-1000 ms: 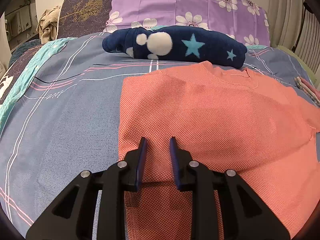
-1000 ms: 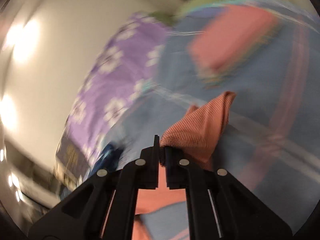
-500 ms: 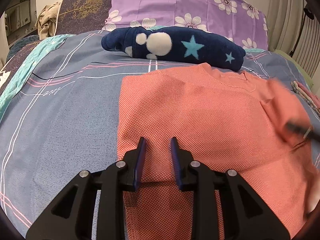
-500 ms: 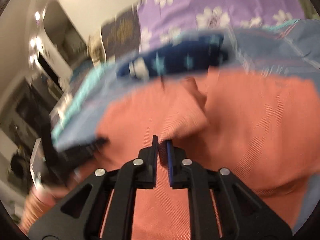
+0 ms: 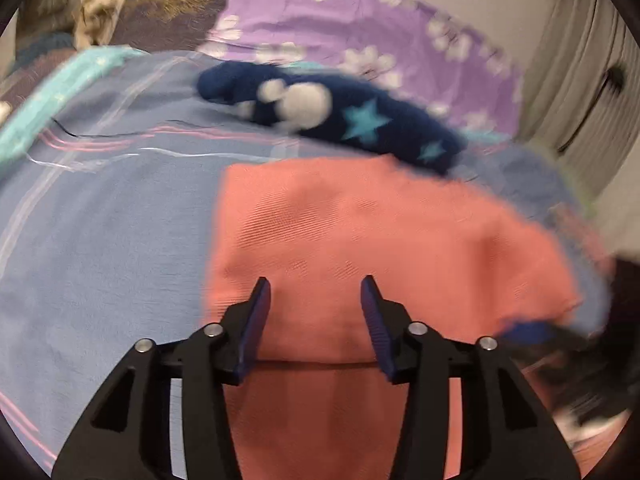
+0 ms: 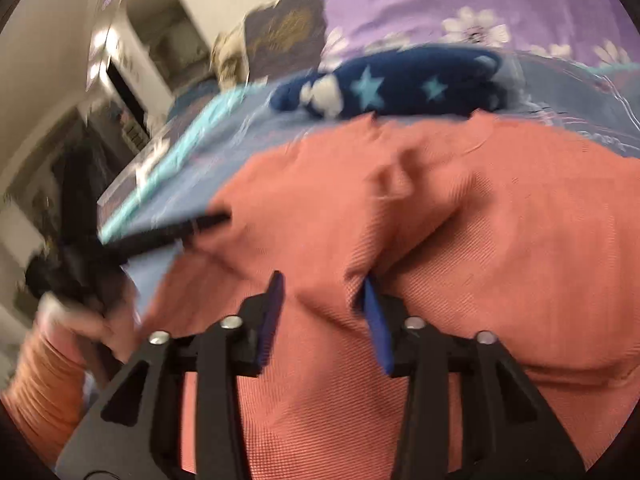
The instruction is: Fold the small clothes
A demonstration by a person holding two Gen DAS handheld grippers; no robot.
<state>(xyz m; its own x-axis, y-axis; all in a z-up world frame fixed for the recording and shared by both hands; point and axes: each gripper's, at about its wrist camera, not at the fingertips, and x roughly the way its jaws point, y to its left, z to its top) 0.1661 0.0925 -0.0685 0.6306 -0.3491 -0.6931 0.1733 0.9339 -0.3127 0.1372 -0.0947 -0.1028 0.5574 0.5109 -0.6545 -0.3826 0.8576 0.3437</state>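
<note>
A salmon-orange knit garment (image 5: 360,240) lies spread on the blue bedspread (image 5: 100,240), its right side folded over onto the body. My left gripper (image 5: 316,292) is open and empty just above the garment's near left part. My right gripper (image 6: 322,288) is open over the same garment (image 6: 460,220); a raised fold of cloth rests against its right finger (image 6: 374,320). The left gripper also shows in the right wrist view (image 6: 180,236) at the garment's left edge.
A navy fleece garment with stars and white dots (image 5: 340,120) lies across the bed behind the orange one, also in the right wrist view (image 6: 400,84). A purple flowered pillow (image 5: 360,40) stands at the head. Furniture (image 6: 112,92) stands beyond the bed's left side.
My right gripper carried the garment's right part over onto the body and opened, letting it go. My left gripper opened wider and shifted a little.
</note>
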